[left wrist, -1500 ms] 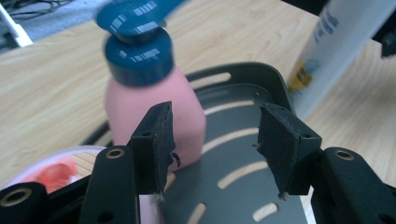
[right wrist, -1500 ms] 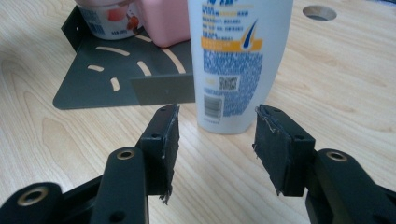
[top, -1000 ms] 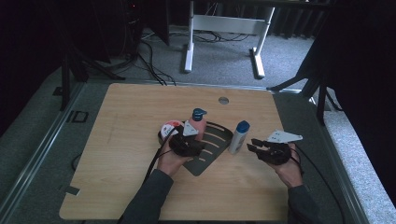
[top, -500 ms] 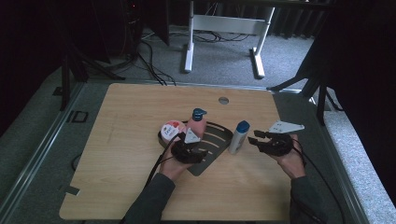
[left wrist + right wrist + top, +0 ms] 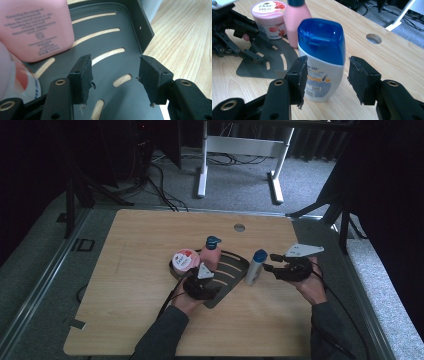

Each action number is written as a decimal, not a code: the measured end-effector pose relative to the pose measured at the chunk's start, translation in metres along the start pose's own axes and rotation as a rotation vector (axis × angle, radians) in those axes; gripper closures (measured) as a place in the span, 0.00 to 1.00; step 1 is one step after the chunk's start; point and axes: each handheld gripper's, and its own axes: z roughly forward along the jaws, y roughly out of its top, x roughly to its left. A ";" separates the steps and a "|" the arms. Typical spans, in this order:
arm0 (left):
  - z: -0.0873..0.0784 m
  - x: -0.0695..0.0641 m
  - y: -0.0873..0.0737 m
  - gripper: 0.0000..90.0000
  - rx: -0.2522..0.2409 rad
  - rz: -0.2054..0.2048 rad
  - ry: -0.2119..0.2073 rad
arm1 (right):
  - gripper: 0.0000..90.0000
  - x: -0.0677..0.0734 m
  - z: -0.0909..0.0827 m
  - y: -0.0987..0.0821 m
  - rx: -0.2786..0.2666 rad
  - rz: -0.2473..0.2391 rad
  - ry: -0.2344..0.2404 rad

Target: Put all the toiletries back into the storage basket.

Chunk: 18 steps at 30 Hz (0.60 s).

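Right gripper level, jaws just opening around upright bottle.

Dim, soft high view; brighter, sharper close-ups, blurred near edges.

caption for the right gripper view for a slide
Open right gripper facing an upright white bottle with a blue cap, standing free on the wooden table.
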 end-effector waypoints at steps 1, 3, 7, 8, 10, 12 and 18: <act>0.000 0.000 0.000 0.49 0.000 0.000 0.000 | 0.54 0.000 0.000 0.001 -0.001 -0.006 0.006; 0.002 -0.002 -0.002 0.49 0.004 0.008 -0.006 | 0.52 0.000 0.000 0.006 0.002 -0.025 0.018; 0.004 -0.003 -0.004 0.50 0.011 0.013 -0.010 | 0.50 -0.001 0.001 0.010 0.010 -0.046 0.030; 0.004 -0.003 -0.004 0.51 0.013 0.015 -0.010 | 0.49 -0.001 0.002 0.012 0.013 -0.055 0.038; 0.005 -0.003 -0.005 0.52 0.019 0.015 -0.011 | 0.49 -0.001 0.003 0.013 0.013 -0.067 0.045; 0.006 -0.003 -0.006 0.55 0.025 0.019 -0.013 | 0.48 -0.001 0.004 0.015 0.014 -0.075 0.055; 0.011 -0.005 -0.007 0.65 0.046 0.037 -0.025 | 0.47 -0.003 0.008 0.020 0.018 -0.089 0.070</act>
